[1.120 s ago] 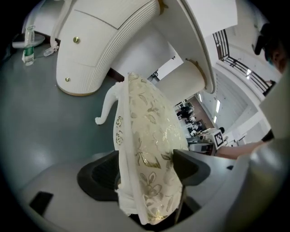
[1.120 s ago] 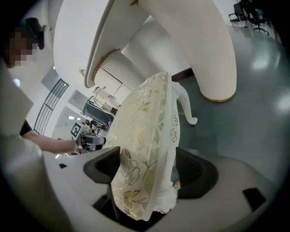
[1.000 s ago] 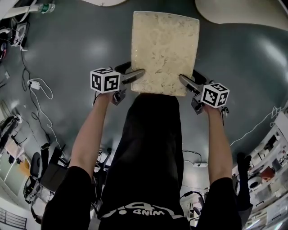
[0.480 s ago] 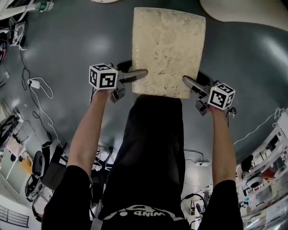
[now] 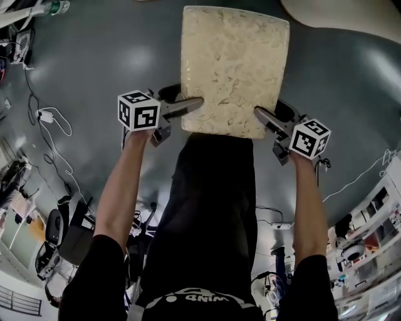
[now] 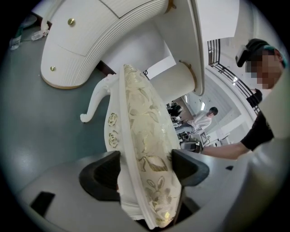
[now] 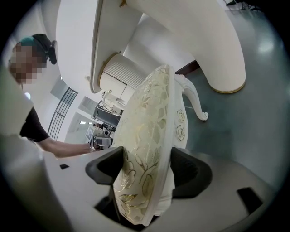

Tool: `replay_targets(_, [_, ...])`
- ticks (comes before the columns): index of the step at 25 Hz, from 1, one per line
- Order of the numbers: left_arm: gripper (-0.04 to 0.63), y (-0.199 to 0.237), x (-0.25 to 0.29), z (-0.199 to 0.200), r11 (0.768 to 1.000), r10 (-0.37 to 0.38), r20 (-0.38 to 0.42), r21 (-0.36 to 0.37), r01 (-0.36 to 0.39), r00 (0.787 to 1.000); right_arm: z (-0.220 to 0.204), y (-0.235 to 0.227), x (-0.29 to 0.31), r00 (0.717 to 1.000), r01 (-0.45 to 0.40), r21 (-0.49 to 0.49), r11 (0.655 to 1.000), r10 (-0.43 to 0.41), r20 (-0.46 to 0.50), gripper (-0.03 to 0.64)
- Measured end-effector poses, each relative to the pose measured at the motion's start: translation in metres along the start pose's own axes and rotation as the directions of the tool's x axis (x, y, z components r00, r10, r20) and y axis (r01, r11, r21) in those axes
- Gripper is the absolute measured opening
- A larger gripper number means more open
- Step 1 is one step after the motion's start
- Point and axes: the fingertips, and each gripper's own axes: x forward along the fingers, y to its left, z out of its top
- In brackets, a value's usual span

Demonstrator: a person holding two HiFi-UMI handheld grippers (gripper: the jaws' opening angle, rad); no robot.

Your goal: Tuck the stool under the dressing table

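Nearest, the person's bare forearms reached forward, one to each near corner of the stool (image 5: 233, 63). The left gripper (image 6: 145, 168) was clenched on the seat's left edge, one pad on the gold-patterned cushion and the other under the white frame. The right gripper (image 7: 149, 170) grasped the right edge the same way; its jaws had just been closing a little further onto the seat.

Compared with a second earlier, both grips sat at the same corners. The marker cubes now stood slightly wider apart in the head view, and the seat reached nearer the top border.

Beyond the stool lay grey floor (image 5: 94, 63). The dressing table (image 5: 341, 14) curved in at the upper right, with the stool short of it and not yet beneath.
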Motion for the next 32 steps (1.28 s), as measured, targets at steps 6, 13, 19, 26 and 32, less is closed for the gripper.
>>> replay_targets(6, [0.324, -0.0008, -0.0027, 0.0061, 0.998, 0.031, 0.021, 0.054, -0.032, 0.999, -0.0011, -0.0002, 0.0002, 0.997, 0.026, -0.003, 1.0, -0.025, 0.079, 0.344])
replay_targets(13, [0.321, -0.0017, -0.003, 0.0058, 0.997, 0.024, 0.047, 0.07, -0.028, 0.999, -0.0005, 0.0003, -0.0012, 0.99, 0.042, -0.03, 0.999, -0.038, 0.135, 0.341])
replay_targets(19, [0.319, -0.0027, -0.0045, 0.006, 0.995, 0.021, 0.088, 0.094, -0.029, 0.996, 0.0024, 0.0013, -0.0022, 0.985, 0.048, -0.074, 0.996, -0.035, 0.167, 0.341])
replay_targets(26, [0.319, -0.0084, -0.0085, 0.0097, 0.988, 0.038, 0.099, 0.143, -0.052, 0.994, -0.0008, 0.0033, -0.0037, 0.983, 0.044, -0.09, 0.995, -0.027, 0.184, 0.341])
replay_targets(32, [0.318, -0.0082, -0.0096, 0.0102, 0.989, 0.051, 0.12, 0.135, -0.067, 0.991, 0.0059, 0.0037, -0.0025, 0.984, 0.038, -0.12, 0.992, -0.016, 0.179, 0.341])
